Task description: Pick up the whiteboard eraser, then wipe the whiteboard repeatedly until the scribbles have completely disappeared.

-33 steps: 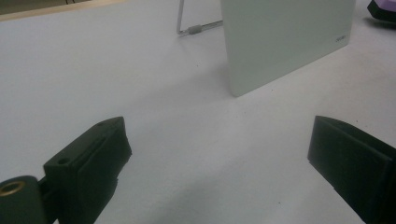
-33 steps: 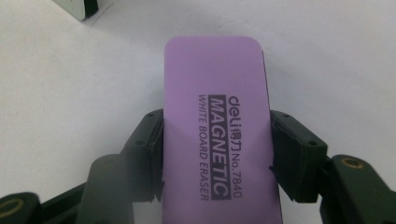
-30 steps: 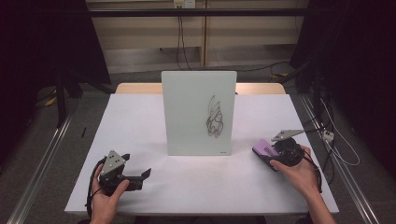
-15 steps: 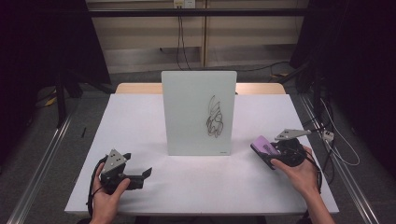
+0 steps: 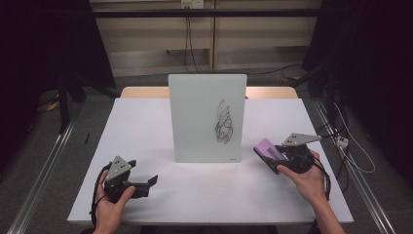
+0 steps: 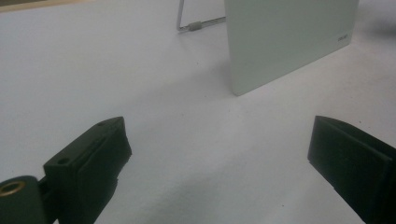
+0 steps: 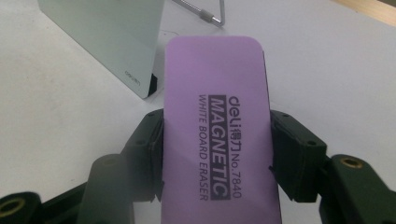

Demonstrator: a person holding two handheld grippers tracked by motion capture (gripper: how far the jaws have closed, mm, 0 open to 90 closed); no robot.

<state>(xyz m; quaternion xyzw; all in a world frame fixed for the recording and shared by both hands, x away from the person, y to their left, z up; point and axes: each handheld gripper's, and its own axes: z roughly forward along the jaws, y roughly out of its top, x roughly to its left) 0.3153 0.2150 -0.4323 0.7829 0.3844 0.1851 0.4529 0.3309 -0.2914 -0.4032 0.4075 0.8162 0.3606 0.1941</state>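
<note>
Eraser (image 7: 217, 121), purple, printed "deli MAGNETIC WHITE BOARD ERASER No.7840", sits clamped between the black jaws of the right gripper (image 7: 217, 154). Both pads press on its long edges; label face is toward the gripper camera, long axis pointing along the jaws toward 12 o'clock in the right gripper view. In the high view the eraser (image 5: 269, 152) is at about 4 o'clock from table centre, just beside the lower right corner of the whiteboard (image 5: 207, 117), not touching it. Cannot tell whether it rests on the table or hangs just above it. Right gripper (image 5: 285, 157) is held by the person's right hand (image 5: 307, 178), grey three-cornered plate on top, cable trailing toward 3 o'clock.

Whiteboard stands upright near table centre on a wire stand (image 6: 198, 23), face toward the person. Black scribble (image 5: 224, 124) sits on the right half of the board, middle height. The "deli" logo is at the board's lower right corner.

Left gripper (image 5: 146, 183) is at about 8 o'clock on the white table (image 5: 146, 122), in the person's left hand (image 5: 112, 204). Jaws are spread wide with nothing between them, just bare table surface. They point toward 3 o'clock in the high view, roughly at the board's lower left corner (image 6: 238, 88), well apart from it.
</note>
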